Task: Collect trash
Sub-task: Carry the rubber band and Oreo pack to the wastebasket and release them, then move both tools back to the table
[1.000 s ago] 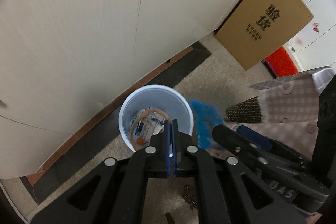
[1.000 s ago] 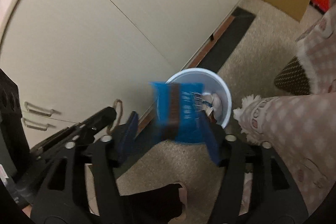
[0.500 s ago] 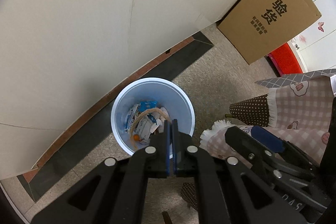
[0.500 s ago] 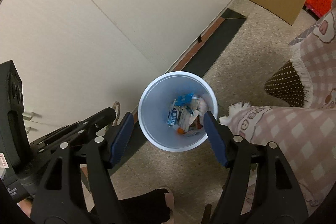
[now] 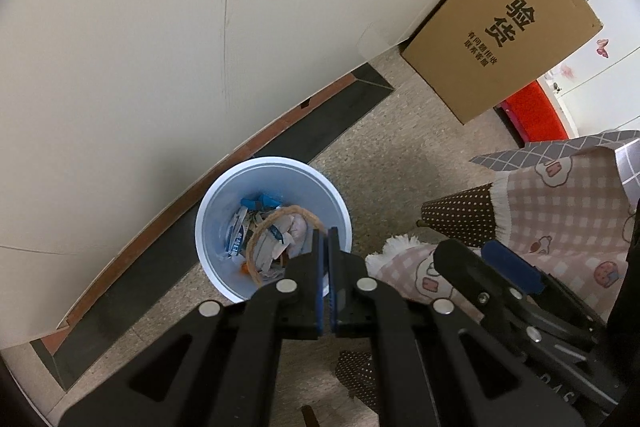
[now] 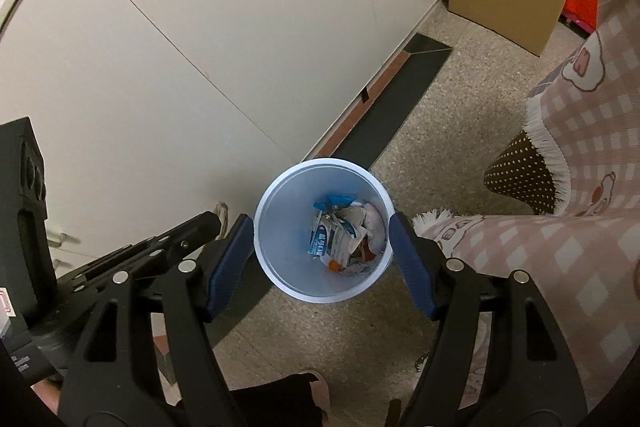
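Observation:
A pale blue trash bin (image 5: pixel 212 223) stands on the floor by the cabinets, holding several wrappers (image 5: pixel 256 227). It also shows in the right wrist view (image 6: pixel 280 239), with a blue wrapper (image 6: pixel 334 202) on top of the trash. My left gripper (image 5: pixel 325 239) is shut on a loop of brown rope (image 5: pixel 276 223) and holds it above the bin. My right gripper (image 6: pixel 320 227) is open and empty, its jaws spread either side of the bin from above.
Cream cabinet doors (image 5: pixel 160 27) run behind the bin. A cardboard box (image 5: pixel 500 43) leans against them at the right. A checked tablecloth (image 5: pixel 568 203) hangs at the right, and a red mat (image 5: pixel 532 111) lies beyond the box.
The right gripper opened and let go of the blue wrapper, which fell into the bin. Both grippers rose a little above the bin. The left gripper stayed shut on the rope.

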Motion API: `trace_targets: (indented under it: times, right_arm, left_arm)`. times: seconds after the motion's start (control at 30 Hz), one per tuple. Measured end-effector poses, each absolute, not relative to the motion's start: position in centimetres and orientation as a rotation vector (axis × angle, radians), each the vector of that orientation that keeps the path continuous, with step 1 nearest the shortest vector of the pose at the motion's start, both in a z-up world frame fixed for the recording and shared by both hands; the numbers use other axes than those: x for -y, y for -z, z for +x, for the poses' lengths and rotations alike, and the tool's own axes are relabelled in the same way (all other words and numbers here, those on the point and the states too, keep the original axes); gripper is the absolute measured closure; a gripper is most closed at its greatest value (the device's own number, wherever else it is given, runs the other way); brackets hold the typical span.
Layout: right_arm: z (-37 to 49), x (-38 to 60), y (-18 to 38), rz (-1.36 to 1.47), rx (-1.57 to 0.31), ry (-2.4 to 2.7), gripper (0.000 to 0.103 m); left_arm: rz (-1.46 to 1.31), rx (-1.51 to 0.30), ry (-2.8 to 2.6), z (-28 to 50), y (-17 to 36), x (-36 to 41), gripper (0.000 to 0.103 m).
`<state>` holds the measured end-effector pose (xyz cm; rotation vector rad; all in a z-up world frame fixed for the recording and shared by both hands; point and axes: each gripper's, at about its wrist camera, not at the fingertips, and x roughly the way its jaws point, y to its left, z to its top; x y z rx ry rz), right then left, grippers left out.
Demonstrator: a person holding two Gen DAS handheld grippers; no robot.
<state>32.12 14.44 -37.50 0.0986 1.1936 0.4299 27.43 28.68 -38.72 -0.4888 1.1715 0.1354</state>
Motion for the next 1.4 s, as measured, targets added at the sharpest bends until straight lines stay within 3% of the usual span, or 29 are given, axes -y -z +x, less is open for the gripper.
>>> trace_targets:
  times: [0.23,0.27,0.33,0.37,0.57,0.7,1.0,1.4]
  right_arm:
    - [32.0,-13.7,36.8,0.142,-1.196,-0.436,0.033]
    - [31.9,-13.5,36.7,0.147,-1.198,-0.437,0.033]
    - [31.9,-13.1,36.5,0.175,-1.202,-0.433,0.033]
    - [31.8,-12.9,36.4,0.182,-1.202,-0.432,0.033]
    - [30.9,-12.9,34.9,0.183,-1.19,-0.443,0.032]
    - [30.2,-12.6,33.2,0.188,-1.164,-0.451,0.032]
    - [28.5,-11.3,29.5,0.222,-1.12,-0.476,0.032]
    - [25.8,-10.0,20.7,0.347,-0.996,-0.635,0.031]
  left_arm:
    - [-0.512,-1.174,-0.139,27.1,38.0,-28.5,0.095]
    - [-0.525,-1.18,-0.142,27.1,38.0,-28.6,0.091]
    - [-0.558,-1.193,-0.162,26.8,38.2,-29.0,0.06]
    - [-0.566,-1.188,-0.166,26.7,38.1,-29.1,0.058]
    - [-0.552,-1.161,-0.172,25.5,36.4,-28.9,0.056]
    - [-0.57,-1.141,-0.166,24.9,35.1,-29.1,0.046]
    - [-0.53,-1.076,-0.178,23.1,30.7,-28.1,0.046]
    - [-0.478,-0.869,-0.24,19.5,19.5,-26.5,0.04]
